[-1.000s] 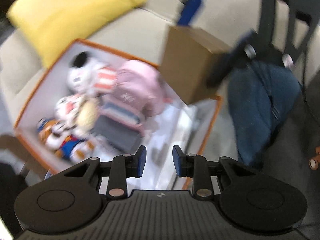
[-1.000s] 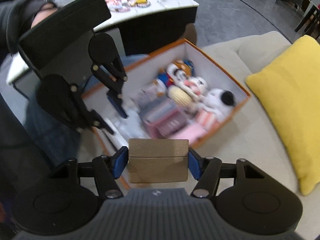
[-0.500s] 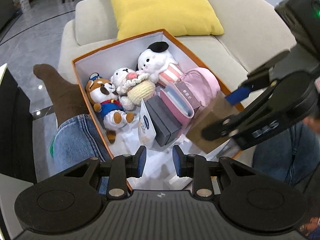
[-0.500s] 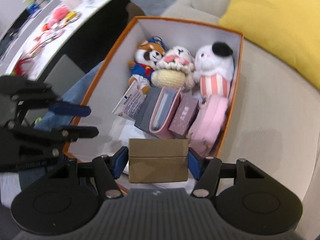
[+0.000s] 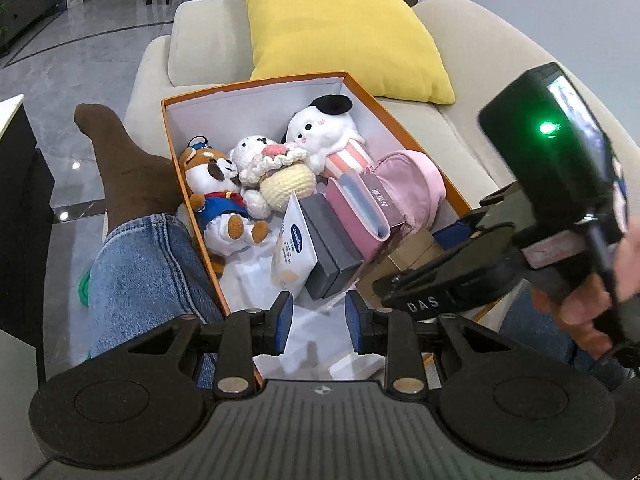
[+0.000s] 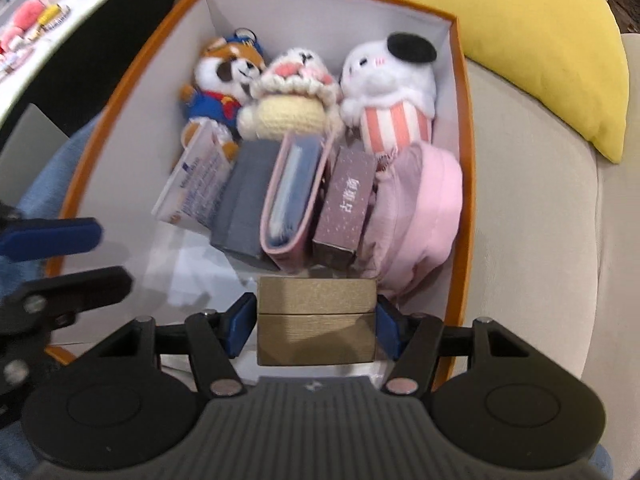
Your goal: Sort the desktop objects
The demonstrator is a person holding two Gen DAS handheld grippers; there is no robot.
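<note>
While resting on a beige sofa (image 5: 460, 40) at frame centre: orange box (image 6: 466, 128), holding three plush toys (image 6: 296, 92) at top, pink pouch (image 6: 420, 200) right, upright cases below. Lower centre, right tool (image 6: 316, 322) clamping a tan box (image 6: 316, 326) inside the rim; left tool (image 5: 318, 322) narrowly parted, empty.

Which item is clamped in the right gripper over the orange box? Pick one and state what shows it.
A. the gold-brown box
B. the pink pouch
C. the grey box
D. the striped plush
A: in the right wrist view the right gripper has its blue pads pressed on both sides of the gold-brown box, held above the near end of the orange box.
</note>
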